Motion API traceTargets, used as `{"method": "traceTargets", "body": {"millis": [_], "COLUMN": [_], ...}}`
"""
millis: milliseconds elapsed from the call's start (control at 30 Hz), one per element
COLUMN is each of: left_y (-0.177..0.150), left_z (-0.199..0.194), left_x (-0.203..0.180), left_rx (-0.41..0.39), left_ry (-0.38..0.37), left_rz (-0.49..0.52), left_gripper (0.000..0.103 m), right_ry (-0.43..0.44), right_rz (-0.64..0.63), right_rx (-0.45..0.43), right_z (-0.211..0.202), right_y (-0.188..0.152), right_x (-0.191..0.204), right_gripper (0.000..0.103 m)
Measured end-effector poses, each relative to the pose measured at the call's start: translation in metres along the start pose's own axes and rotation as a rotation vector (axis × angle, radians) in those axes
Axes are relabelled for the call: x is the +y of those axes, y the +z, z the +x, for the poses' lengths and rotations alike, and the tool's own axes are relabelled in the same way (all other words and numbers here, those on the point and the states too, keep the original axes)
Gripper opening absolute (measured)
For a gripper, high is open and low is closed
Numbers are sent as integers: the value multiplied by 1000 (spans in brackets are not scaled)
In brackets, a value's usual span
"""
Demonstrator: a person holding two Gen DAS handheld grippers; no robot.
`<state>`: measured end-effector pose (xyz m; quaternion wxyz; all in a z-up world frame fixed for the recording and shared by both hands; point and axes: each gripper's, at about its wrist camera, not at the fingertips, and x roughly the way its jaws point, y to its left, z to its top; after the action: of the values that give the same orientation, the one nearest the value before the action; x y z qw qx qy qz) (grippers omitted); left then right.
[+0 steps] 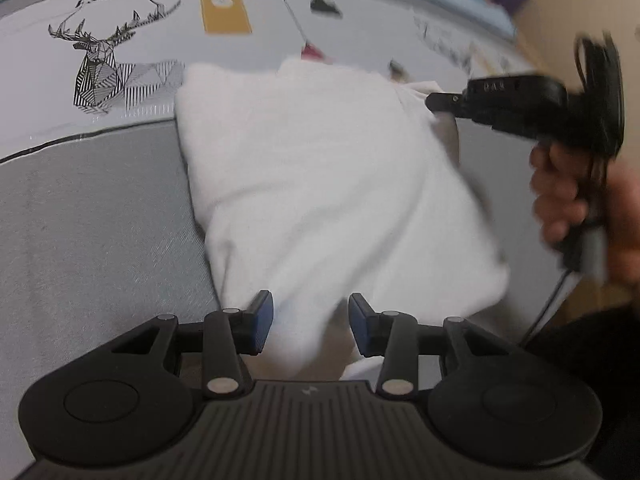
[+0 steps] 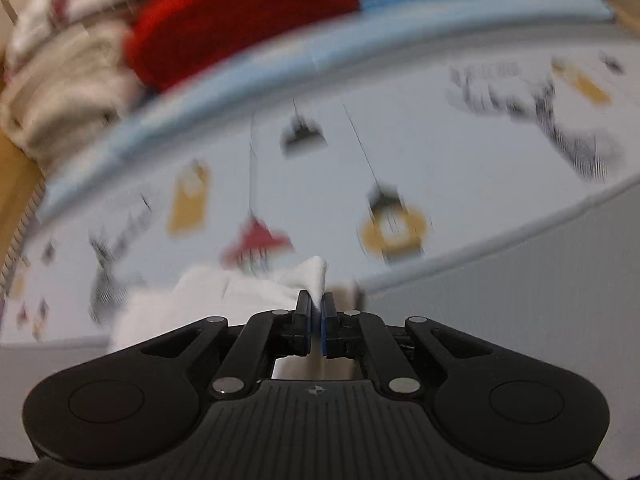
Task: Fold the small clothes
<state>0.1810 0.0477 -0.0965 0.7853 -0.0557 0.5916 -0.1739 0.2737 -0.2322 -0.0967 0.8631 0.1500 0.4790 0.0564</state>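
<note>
A white garment (image 1: 320, 160) lies spread on the grey part of the bed cover, its far edge over the printed part. My left gripper (image 1: 310, 320) stands open at the garment's near edge, and a fold of the cloth runs down between the blue pads with a gap on the right side. In the left wrist view, my right gripper (image 1: 434, 102) comes in from the right, held by a hand (image 1: 560, 192), and pinches the garment's far right corner. In the blurred right wrist view, the right gripper (image 2: 317, 312) is shut on a peak of the white garment (image 2: 316, 274).
The bed cover has a grey near band (image 1: 80, 240) and a pale printed part with a deer drawing (image 1: 96, 72) and hanging lamps. A pile of clothes with a red piece (image 2: 240, 12) and beige pieces (image 2: 60, 92) sits beyond the blue border, at the far left.
</note>
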Motion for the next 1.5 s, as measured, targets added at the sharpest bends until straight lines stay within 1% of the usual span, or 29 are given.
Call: {"method": "traceTargets", "body": {"millis": [67, 167, 200, 233, 333, 433, 500, 533, 567, 600, 633, 667, 700, 733, 800, 867, 900, 933, 1000, 1033, 1100, 1133, 1167, 1200, 1233, 1300, 1333, 1400, 1500], "left_y": [-4, -3, -3, -2, -5, -11, -16, -17, -19, -21, -25, -26, -26, -27, -26, -28, -32, -36, -46, -48, -45, -40, -35, -29, -25, -16, -13, -6, 0], "left_z": [5, -5, -11, -17, -26, -21, -13, -11, -6, -2, 1, 1, -1, -7, -23, -32, -28, -19, 4, 11, 11, 3, -7, -18, -28, -37, -36, -28, -11], "left_x": [-1, 11, 16, 21, 35, 40, 42, 41, 41, 42, 44, 44, 44, 45, 47, 45, 43, 41, 33, 31, 32, 35, 39, 44, 49, 58, 59, 64, 61], "left_rx": [22, -9, -35, -56, -86, -53, -18, -3, 15, 30, 39, 39, 33, 12, -47, -61, -32, 13, 120, 149, 139, 105, 54, -7, -62, -140, -153, -148, -157], "left_ry": [33, 18, 11, 7, -2, 8, 4, 0, -7, -20, -33, -47, -59, -76, -131, -154, -139, -106, -13, 21, 37, 14, -21, -59, -83, -106, -109, -101, -104], "left_rz": [27, -18, -46, -66, -113, -135, -144, -149, -158, -173, -185, -191, -196, -197, -196, -166, -146, -118, -43, -15, -8, -25, -53, -89, -117, -173, -201, -254, -275], "left_gripper": [46, 46, 46, 47, 53, 62, 62, 62, 61, 60, 52, 31, 27, 17, 14, 10, 10, 5, 3, 3, 8, 18, 41, 54, 71, 74, 74, 74, 74], "right_ry": [3, 44, 86, 137, 208, 216, 213, 221, 223, 232, 249, 288, 327, 390, 445, 409, 376, 316, 190, 166, 145, 150, 172, 205, 238, 254, 243, 220, 192], "right_rz": [16, 4, 2, -5, -49, -113, -160, -180, -191, -199, -198, -197, -189, -157, -114, -153, -189, -250, -359, -380, -424, -415, -386, -350, -315, -272, -247, -189, -85], "right_rx": [45, 19, 27, 51, 164, 279, 330, 350, 356, 352, 342, 308, 270, 217, 174, 196, 240, 311, 409, 432, 430, 406, 371, 338, 312, 239, 195, 189, 200], "right_z": [0, -25, -32, -42, -55, -58, -59, -59, -62, -65, -70, -82, -93, -110, -128, -132, -125, -112, -87, -80, -75, -78, -84, -90, -93, -97, -96, -82, -55], "right_y": [-3, -4, -4, -7, -25, -47, -63, -69, -73, -76, -77, -73, -68, -60, -53, -58, -63, -75, -94, -100, -104, -99, -91, -84, -77, -67, -63, -55, -48], "right_x": [-3, -3, -4, -6, -10, -13, -13, -13, -14, -15, -16, -17, -20, -26, -38, -44, -44, -41, -36, -34, -28, -27, -26, -27, -29, -31, -31, -29, -29], "right_gripper": [9, 11, 19, 26, 30, 30, 30, 27, 20, 7, 6, 6, 5, 5, 5, 5, 5, 5, 5, 6, 10, 15, 16, 20, 30, 41, 44, 45, 45]}}
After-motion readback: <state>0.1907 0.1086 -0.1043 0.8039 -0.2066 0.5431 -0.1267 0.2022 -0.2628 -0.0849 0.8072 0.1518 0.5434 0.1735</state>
